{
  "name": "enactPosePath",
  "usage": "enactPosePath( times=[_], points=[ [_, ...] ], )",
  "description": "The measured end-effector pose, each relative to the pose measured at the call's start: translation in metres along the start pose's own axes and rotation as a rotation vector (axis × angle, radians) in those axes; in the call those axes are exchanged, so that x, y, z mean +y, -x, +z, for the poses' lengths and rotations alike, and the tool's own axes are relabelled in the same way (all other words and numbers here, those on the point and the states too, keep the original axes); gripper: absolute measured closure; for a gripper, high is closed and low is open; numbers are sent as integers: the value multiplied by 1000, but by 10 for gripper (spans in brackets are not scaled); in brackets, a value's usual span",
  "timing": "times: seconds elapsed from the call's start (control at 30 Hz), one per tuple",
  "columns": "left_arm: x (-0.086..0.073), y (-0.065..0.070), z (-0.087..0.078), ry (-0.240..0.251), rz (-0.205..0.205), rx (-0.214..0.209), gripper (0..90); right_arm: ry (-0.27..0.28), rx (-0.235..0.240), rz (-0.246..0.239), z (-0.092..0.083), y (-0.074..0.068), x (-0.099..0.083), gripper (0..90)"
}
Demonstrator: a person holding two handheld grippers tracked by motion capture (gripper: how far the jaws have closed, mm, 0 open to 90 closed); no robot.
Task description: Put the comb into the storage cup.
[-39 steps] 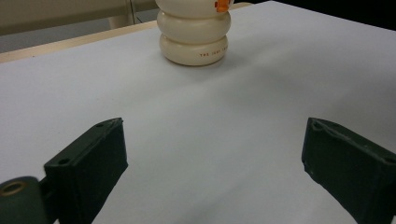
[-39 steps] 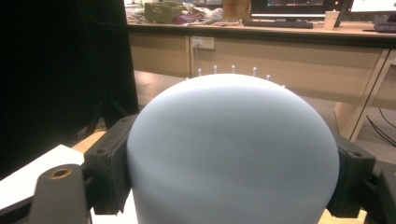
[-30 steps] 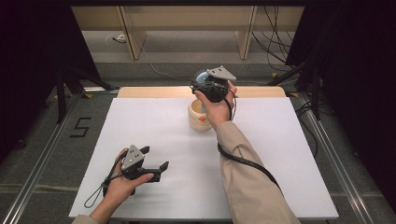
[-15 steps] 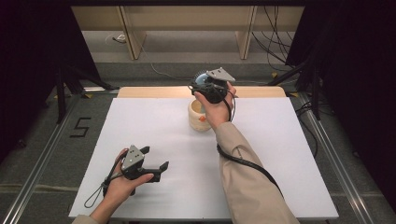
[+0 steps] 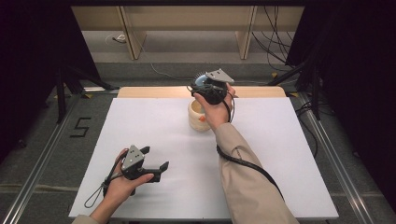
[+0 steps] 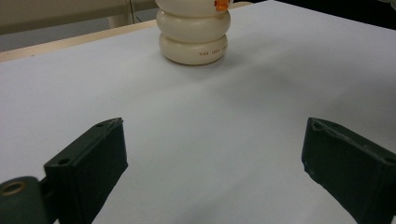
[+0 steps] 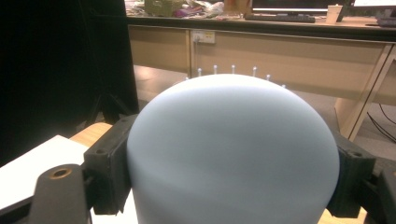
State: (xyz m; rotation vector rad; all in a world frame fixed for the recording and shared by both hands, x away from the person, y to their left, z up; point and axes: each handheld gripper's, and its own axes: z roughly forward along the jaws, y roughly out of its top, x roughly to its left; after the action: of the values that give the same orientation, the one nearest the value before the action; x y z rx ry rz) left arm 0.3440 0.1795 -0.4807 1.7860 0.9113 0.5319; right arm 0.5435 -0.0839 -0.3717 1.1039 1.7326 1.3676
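Two hand-held grippers, each black with two blocky jaws. The left gripper [image 5: 156,168] carries a grey three-cornered plate behind its fingers [image 6: 88,168], and a thin black cable loops back from it past the wrist. A brass-coloured screw eyelet sits just below the left finger. The right gripper [image 5: 205,84] bears the same grey plate; its thicker black cable trails down along a beige sleeve [image 5: 247,182]. The left hand [image 5: 122,184] is bare.
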Motion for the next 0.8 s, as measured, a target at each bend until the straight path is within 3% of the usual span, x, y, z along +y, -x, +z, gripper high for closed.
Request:
enactPosePath(
  times=[0.43, 0.8],
  points=[
    [0, 0, 0, -4, -1, -2, 63, -11, -2, 1, 1, 0, -10, 210],
    [0, 1, 0, -3, -2, -3, 63, 10, 3, -31, -8, -6, -15, 208]
  ],
)
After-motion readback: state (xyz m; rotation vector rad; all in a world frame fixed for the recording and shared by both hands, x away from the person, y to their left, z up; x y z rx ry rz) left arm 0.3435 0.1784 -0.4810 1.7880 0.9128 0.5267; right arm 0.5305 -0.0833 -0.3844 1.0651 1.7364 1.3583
